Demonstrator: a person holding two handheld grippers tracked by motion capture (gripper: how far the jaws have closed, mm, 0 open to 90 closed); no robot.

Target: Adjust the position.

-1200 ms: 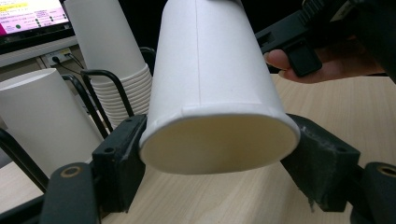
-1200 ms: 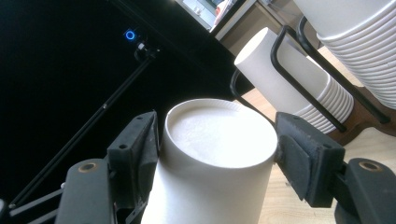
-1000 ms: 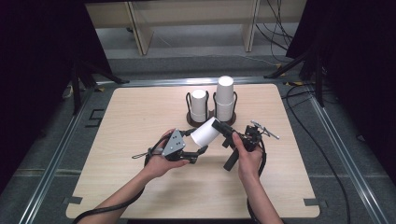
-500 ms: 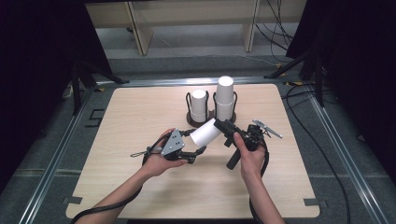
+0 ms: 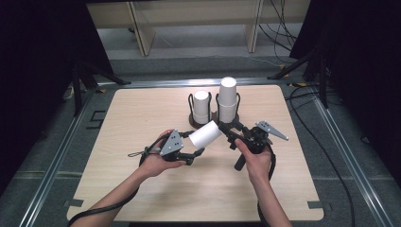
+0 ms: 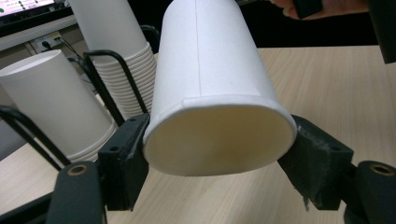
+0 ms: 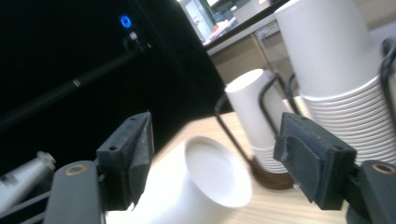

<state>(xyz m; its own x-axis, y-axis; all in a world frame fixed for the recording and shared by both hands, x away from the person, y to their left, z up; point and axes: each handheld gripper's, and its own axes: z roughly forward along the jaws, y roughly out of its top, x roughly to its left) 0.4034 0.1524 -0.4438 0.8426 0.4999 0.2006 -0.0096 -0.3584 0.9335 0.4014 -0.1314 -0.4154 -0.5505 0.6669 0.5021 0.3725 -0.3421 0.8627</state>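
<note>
Since the earlier pictures the right gripper (image 5: pixel 226 128) has drawn a little back toward the right of the paper cup (image 5: pixel 205 135), and the cup, lying on its side in the air, has barely shifted; it hangs over the worktop (image 5: pixel 142 113) just in front of the cup holder (image 5: pixel 213 117).

Nearest the person, the left gripper (image 5: pixel 198 152) is closed on the paper cup at its rim end; in the left gripper view both jaws press the wall of the cup (image 6: pixel 219 93) right behind the rolled rim, with the open mouth facing the camera; the mouth looks slightly flattened into an oval, which suggests a light, thin-walled thing that gives under a squeeze.

Beyond the cup, the right gripper stands wide, its jaws either side of the closed bottom of the cup (image 7: pixel 215 175) without touching it in the right gripper view.

Farther off, the black wire holder carries two stacks: a short stack (image 5: pixel 202 105) on the left and a taller stack (image 5: pixel 227 98) on the right.

Judging by the wall, a hold should be gentle and near a stiffened part, the rim or the base ring; the mid-wall would likely crease; the smooth paper could slip if gripped too lightly.
</note>
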